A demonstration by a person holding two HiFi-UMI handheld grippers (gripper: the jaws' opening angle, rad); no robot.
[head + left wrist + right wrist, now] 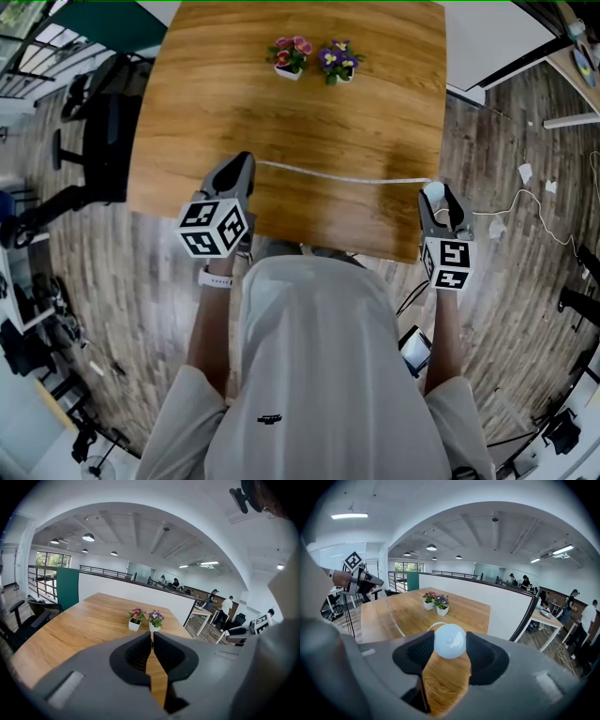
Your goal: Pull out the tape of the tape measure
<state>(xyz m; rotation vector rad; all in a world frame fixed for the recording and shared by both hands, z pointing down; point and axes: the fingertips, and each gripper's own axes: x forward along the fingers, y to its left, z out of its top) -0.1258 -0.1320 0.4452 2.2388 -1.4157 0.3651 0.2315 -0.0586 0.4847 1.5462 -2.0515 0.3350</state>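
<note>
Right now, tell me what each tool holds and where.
Right tool clamps the white tape measure case by its sides; left tool pinches the pulled-out tape at its end.

Bright, even indoor light from ceiling lamps, soft shadows, strong fisheye bending, dark vignetted corners

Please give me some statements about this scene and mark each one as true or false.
The right claw grips the round white tape measure case. True.
The tape is fully wound inside the case. False: it stretches across the table to the left claw.
The left claw stands wide open. False: it is shut on the tape's end.
Two flower pots stand on the table. True.
</note>
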